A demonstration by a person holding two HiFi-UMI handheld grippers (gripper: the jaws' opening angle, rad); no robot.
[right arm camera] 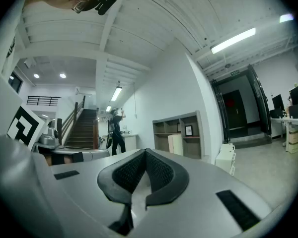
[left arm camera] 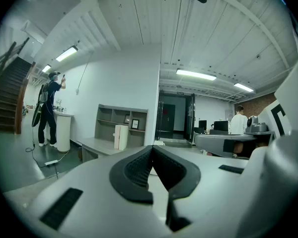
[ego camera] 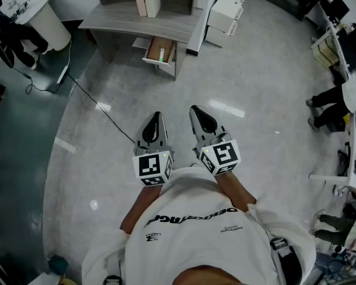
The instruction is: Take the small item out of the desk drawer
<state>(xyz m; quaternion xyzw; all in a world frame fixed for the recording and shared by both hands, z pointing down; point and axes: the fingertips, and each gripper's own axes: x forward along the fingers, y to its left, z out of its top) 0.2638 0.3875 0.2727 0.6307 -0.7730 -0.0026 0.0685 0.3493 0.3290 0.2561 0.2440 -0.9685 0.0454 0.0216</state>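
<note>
**Both tools shut, well back from open drawer**

Person stands on grey floor [ego camera: 237, 82], well apart from bench [ego camera: 130, 20]. Bench drawer [ego camera: 156, 46] is pulled open. The left tool [ego camera: 155, 119] & right tool [ego camera: 197, 113] are side by side, approx. level, jaws closed tip to tip w/ nothing between. Green-white small item [ego camera: 162, 55] lies inside drawer.

Head view looks steeply down from high over the floor [ego camera: 255, 88]; the 2 gripper views sit low, facing level, and all 3 share the far-off desk [ego camera: 143, 21].
</note>
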